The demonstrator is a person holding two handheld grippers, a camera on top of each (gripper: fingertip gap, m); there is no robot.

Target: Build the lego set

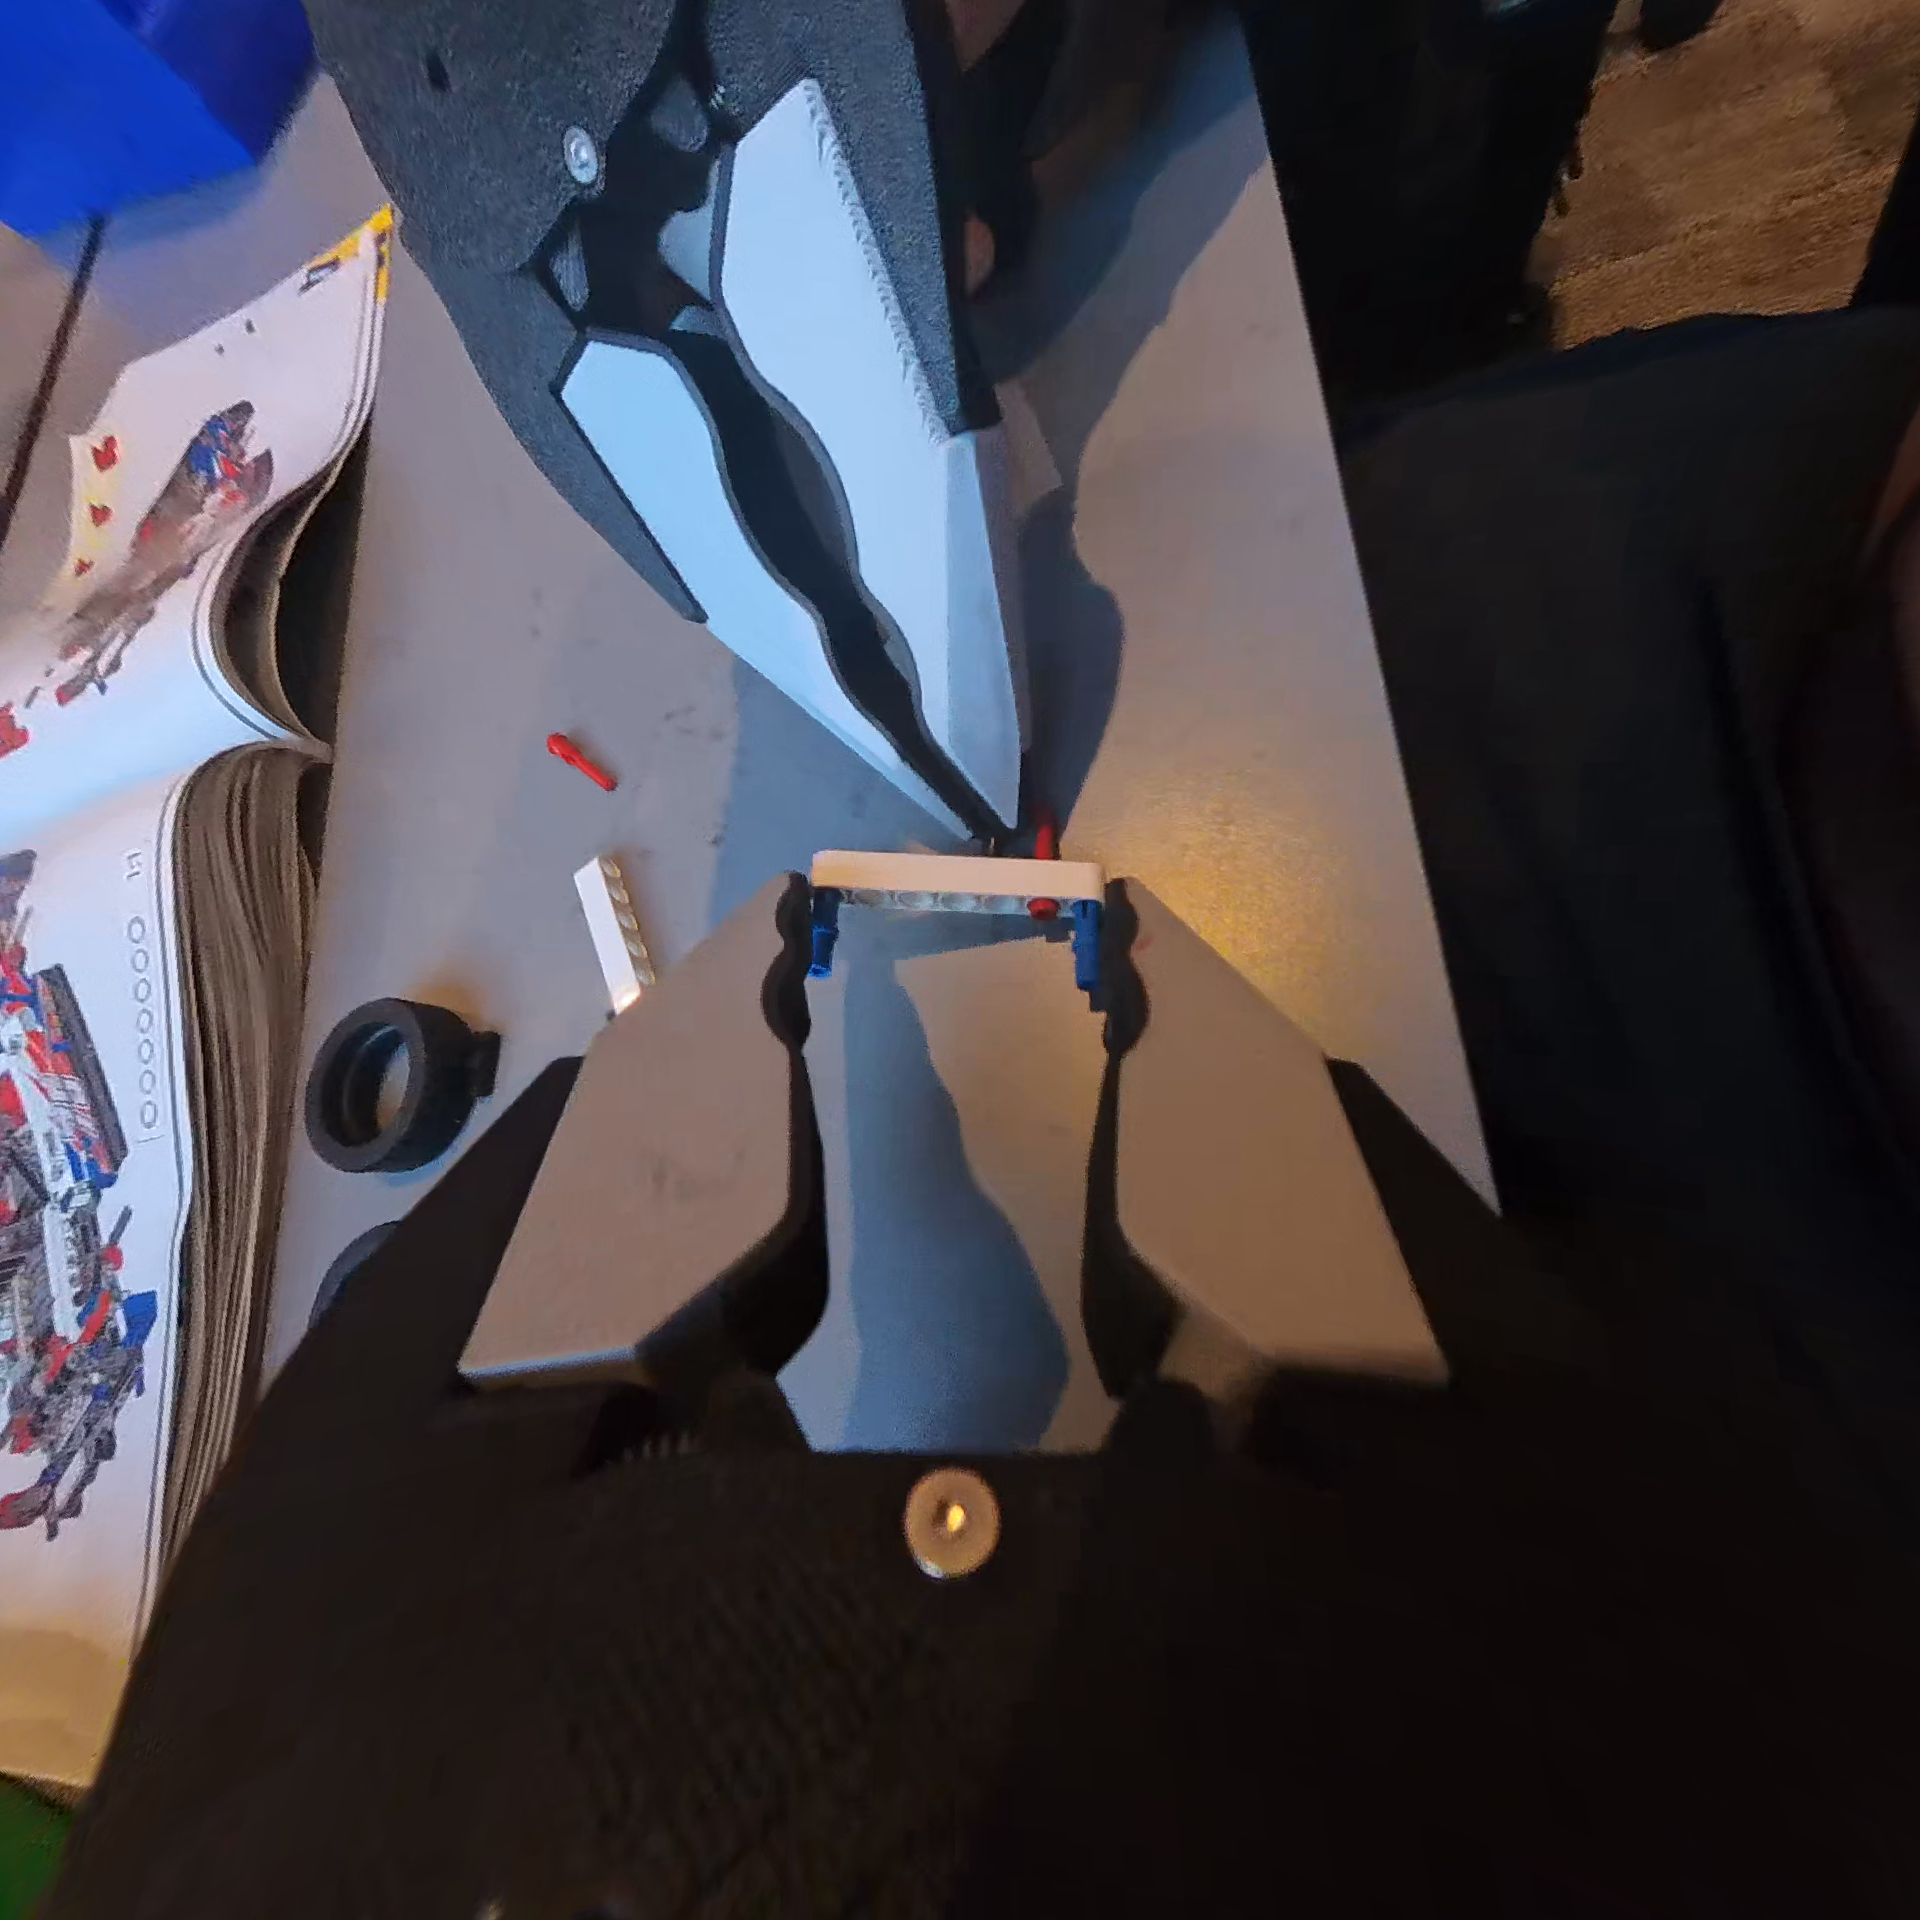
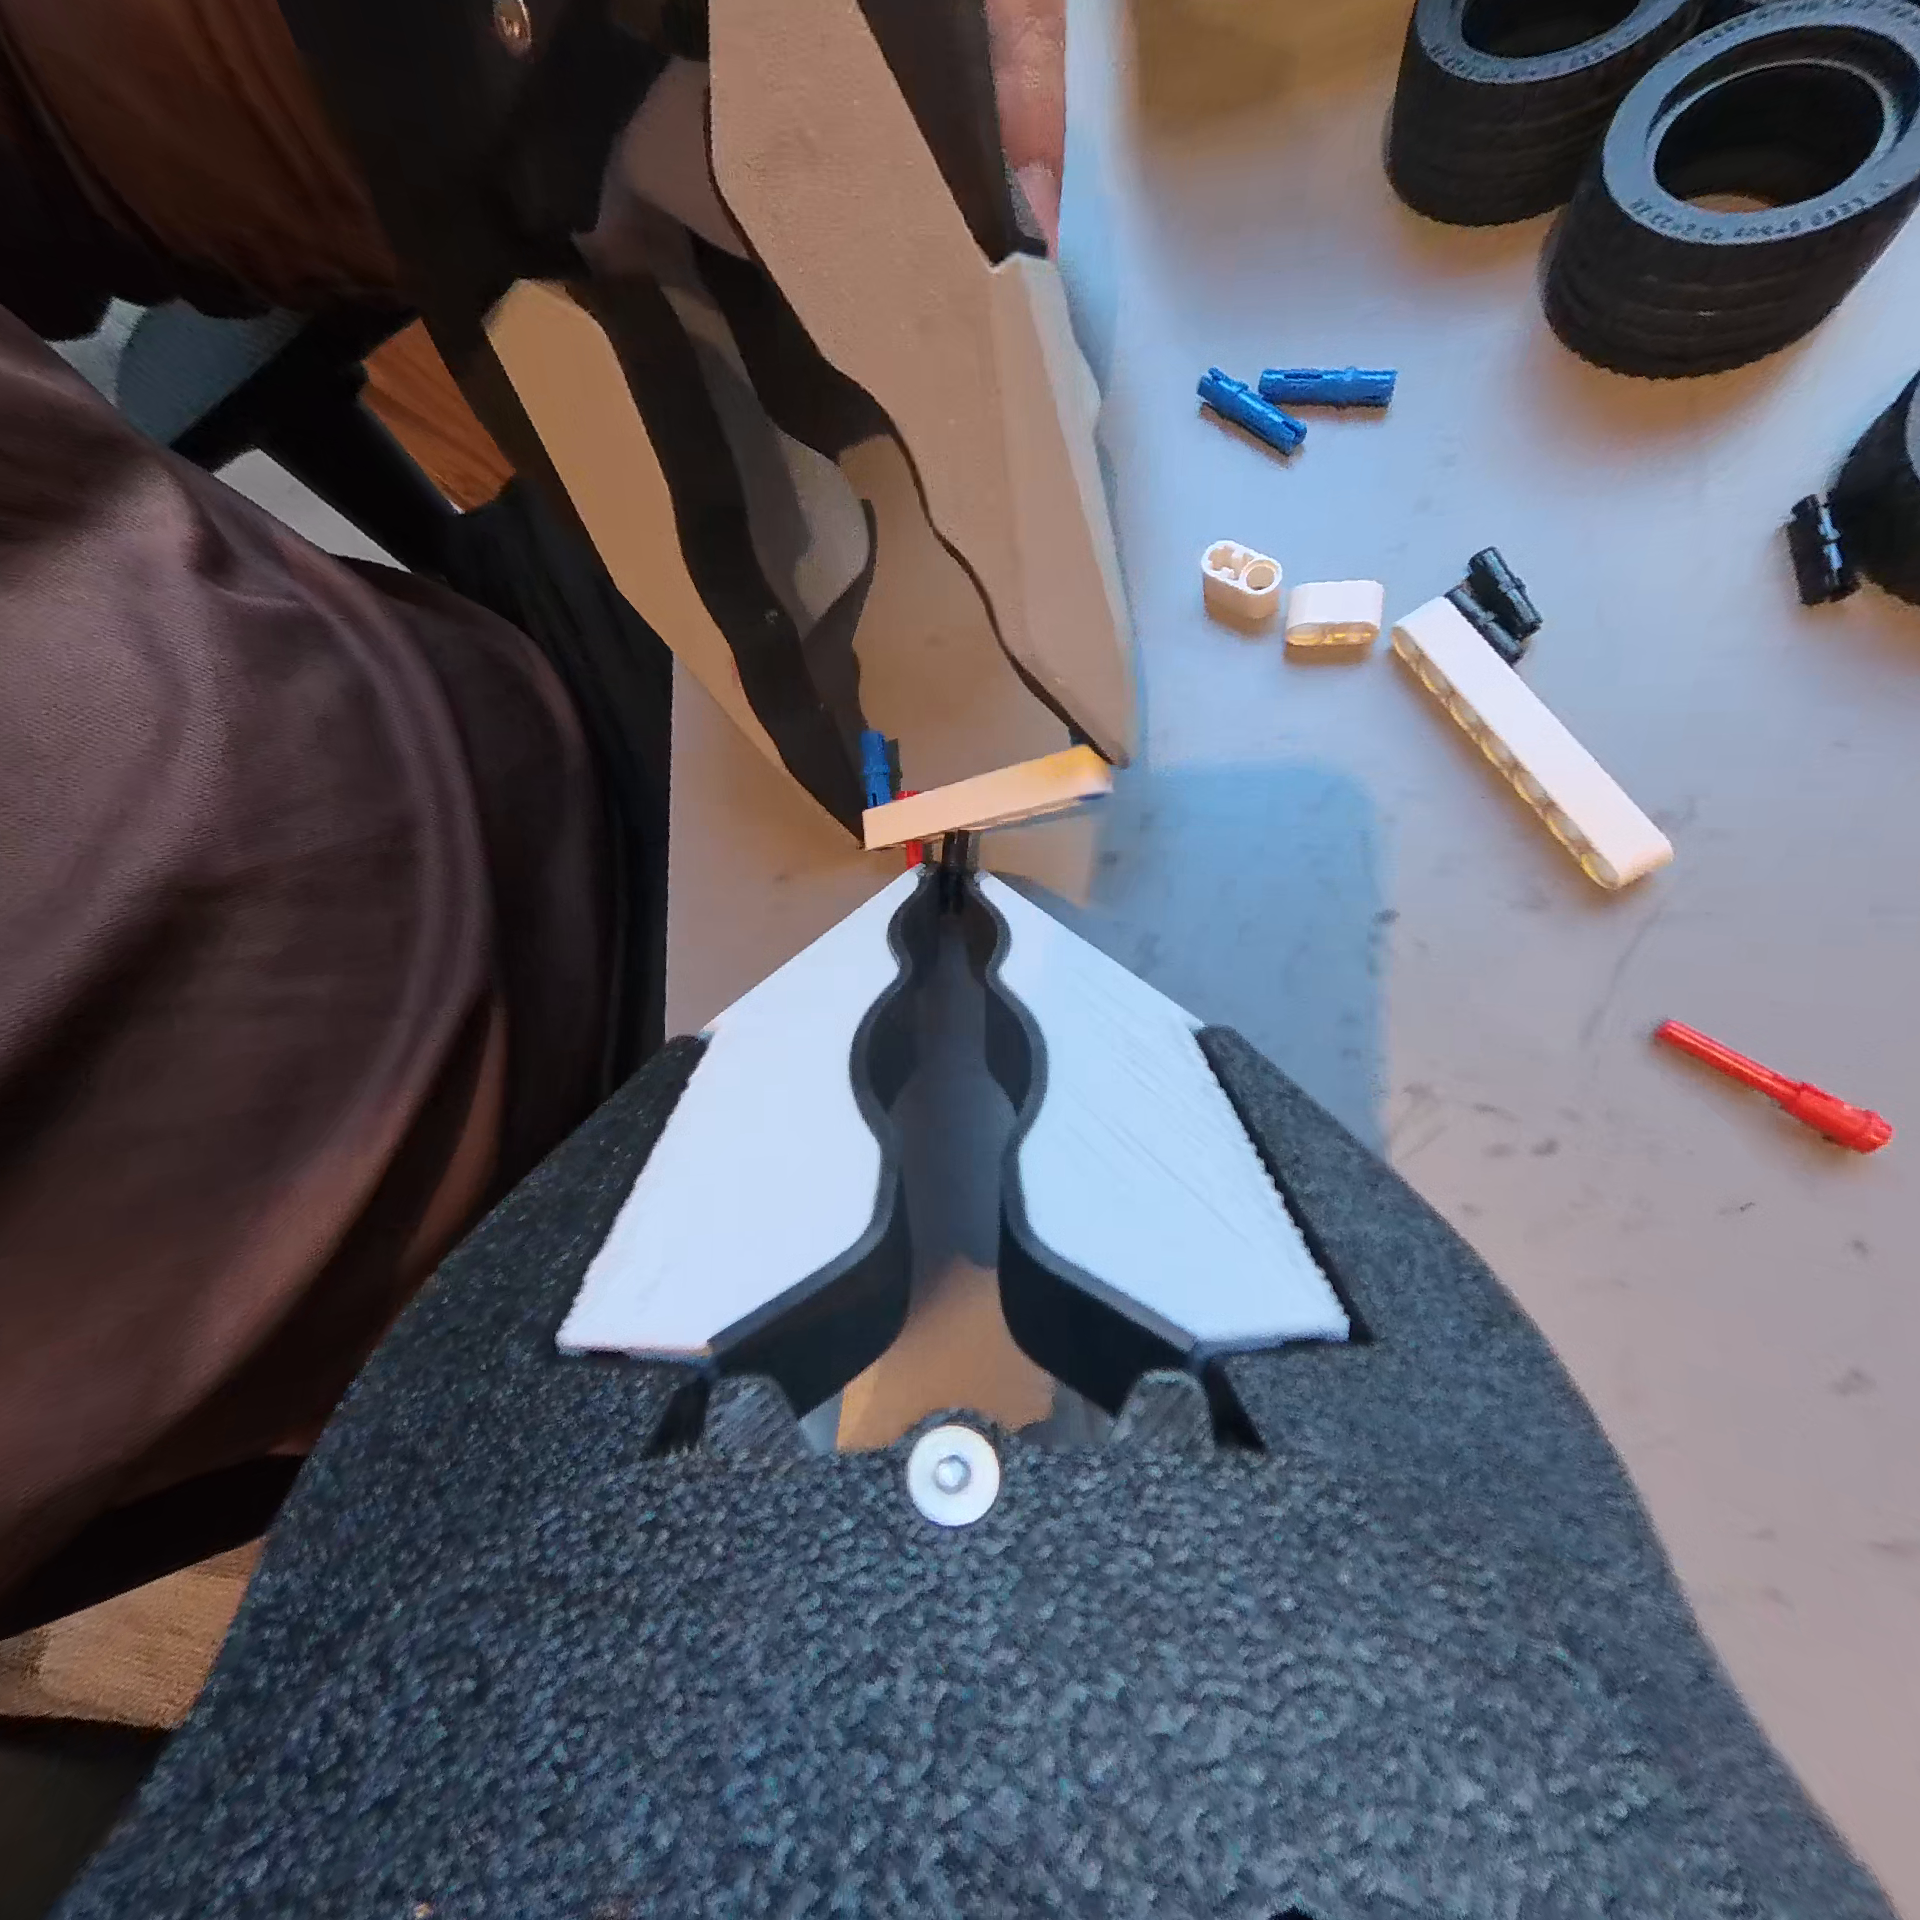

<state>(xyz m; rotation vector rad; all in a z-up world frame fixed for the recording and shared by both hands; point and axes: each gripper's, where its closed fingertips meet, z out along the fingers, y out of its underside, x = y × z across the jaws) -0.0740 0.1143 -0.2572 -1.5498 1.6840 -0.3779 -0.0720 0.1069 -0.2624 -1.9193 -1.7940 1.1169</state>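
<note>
- Grey table point(image 2: 1455, 1351): open instruction booklet point(image 1: 156, 727), black tyres point(image 2: 1714, 208), loose parts.
- Left gripper point(image 1: 956, 904): spread wide, clamping white beam point(image 1: 956, 871) lengthwise above table.
- Right gripper point(image 2: 948, 883): tips pinched narrow on black pin point(image 2: 954, 847) at beam.

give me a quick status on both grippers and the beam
Left gripper shut on white beam, clamped end to end. Right gripper shut on black pin at the beam. Nothing in the way.

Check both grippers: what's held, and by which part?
The left gripper clamps the white beam end to end. The right gripper pinches a small black pin at the beam's face.
</note>
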